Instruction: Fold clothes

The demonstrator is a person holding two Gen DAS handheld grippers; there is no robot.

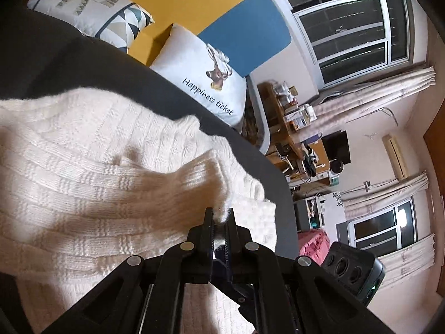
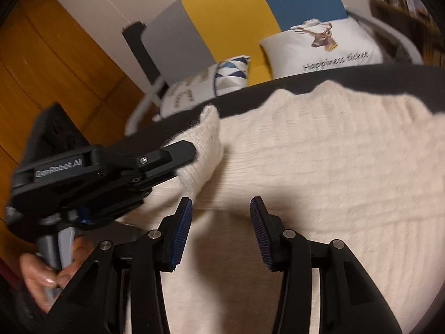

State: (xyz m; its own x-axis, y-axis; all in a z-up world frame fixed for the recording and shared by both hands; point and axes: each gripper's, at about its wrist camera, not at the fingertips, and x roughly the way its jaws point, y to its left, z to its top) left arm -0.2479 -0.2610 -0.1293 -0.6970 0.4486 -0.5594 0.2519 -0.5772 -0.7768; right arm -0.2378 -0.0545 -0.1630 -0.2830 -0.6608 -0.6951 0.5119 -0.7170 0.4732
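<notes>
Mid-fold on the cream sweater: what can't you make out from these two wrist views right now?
- Sweater outline: cut off by both views' edges.
- Part gripped by the left gripper: sleeve or hem unclear, hidden between its fingers.
- Fabric beneath the right gripper: hidden by its own body and shadow.
- Pillows, right wrist view: motion-blurred.

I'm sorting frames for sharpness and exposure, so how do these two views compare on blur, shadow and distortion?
Left wrist view: sharp, with knit ribs crisp on the cream sweater, a soft shadow across it, and fisheye bending of the window. Right wrist view: motion-smeared, with the deer pillow text soft and a dark shadow under the right gripper.
</notes>
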